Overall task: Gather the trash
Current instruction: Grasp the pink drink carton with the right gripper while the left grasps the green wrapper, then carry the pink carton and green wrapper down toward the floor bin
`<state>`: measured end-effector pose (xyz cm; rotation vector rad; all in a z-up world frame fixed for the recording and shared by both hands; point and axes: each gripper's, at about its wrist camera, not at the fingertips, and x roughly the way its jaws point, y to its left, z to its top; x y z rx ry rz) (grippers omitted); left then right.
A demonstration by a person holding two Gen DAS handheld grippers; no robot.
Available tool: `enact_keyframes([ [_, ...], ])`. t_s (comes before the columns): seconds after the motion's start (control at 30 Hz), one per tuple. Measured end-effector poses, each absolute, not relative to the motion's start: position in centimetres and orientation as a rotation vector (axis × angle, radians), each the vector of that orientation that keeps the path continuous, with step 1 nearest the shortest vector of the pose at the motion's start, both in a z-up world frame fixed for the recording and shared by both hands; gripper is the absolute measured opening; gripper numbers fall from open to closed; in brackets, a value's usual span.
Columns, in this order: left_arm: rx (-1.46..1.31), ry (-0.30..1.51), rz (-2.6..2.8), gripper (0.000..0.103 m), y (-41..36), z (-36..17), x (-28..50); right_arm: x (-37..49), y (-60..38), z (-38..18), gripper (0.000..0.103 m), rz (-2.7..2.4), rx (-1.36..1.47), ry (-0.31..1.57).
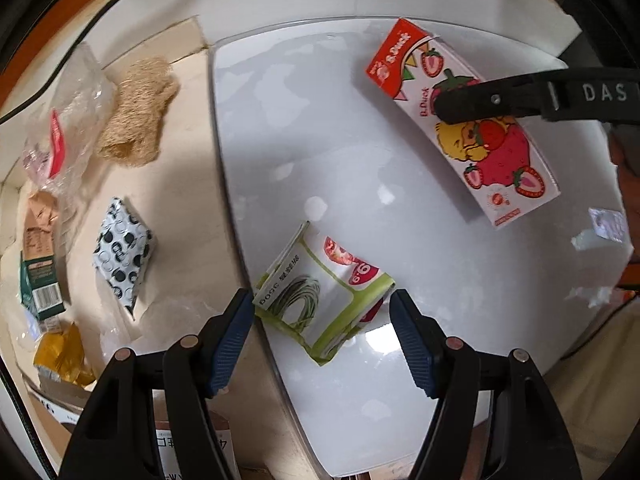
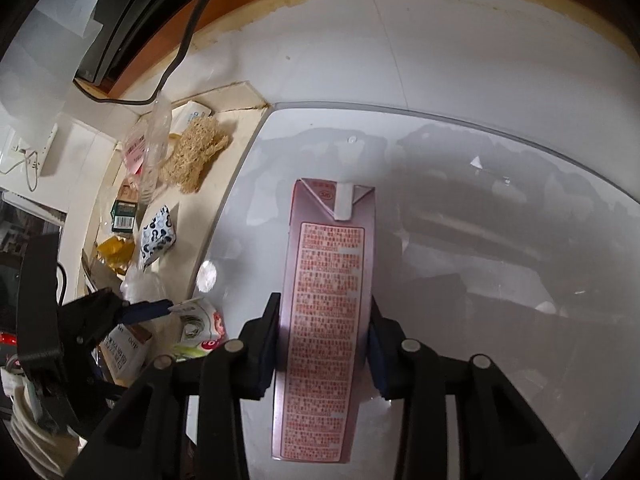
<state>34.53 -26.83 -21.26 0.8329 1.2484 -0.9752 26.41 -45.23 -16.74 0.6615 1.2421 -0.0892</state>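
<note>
White tray [image 1: 280, 128]: hold your carton over it.
Strawberry milk carton [image 2: 326, 300]: clamped in your right gripper [image 2: 324, 344]; keep it level.
Green noodle wrapper [image 1: 320, 296]: 12 o'clock of your spread, empty left gripper [image 1: 322, 336]; straddle, then squeeze.

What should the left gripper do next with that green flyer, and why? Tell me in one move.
Probably ease the left gripper forward and close on the folded green flyer. Its jaws stand open on either side of the flyer's near edge without pinching it, while the right gripper is already shut on the strawberry carton, so the flyer on the white tray looks like the next piece to grab.
</note>
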Motion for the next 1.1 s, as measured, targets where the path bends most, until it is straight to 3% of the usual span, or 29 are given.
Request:
enact_keyframes([
  [0.3, 0.937, 1.207, -0.955, 0.068, -29.0, -22.1, 33.3, 25.6, -44.8, -17.2, 0.038, -0.057, 0.634, 1.263],
  [0.37, 0.935, 1.193, -0.940, 0.064, -29.3, -22.0, 33.2, 25.5, -44.8, -17.1, 0.037, -0.055, 0.633, 1.260],
  [0.47, 0.907, 1.170, -0.919, 0.047, -29.7, -21.1, 32.8, 25.2, -44.9, -17.1, 0.037, -0.053, 0.634, 1.260],
  [0.53, 0.878, 1.171, -0.889, 0.010, -29.3, -20.5, 33.0, 24.9, -44.8, -17.1, 0.037, -0.049, 0.633, 1.260],
  [1.1, 0.495, 1.195, -0.738, 0.009, -20.5, -15.9, 28.6, 20.4, -41.3, -13.2, 0.037, 0.007, 0.573, 1.194],
])
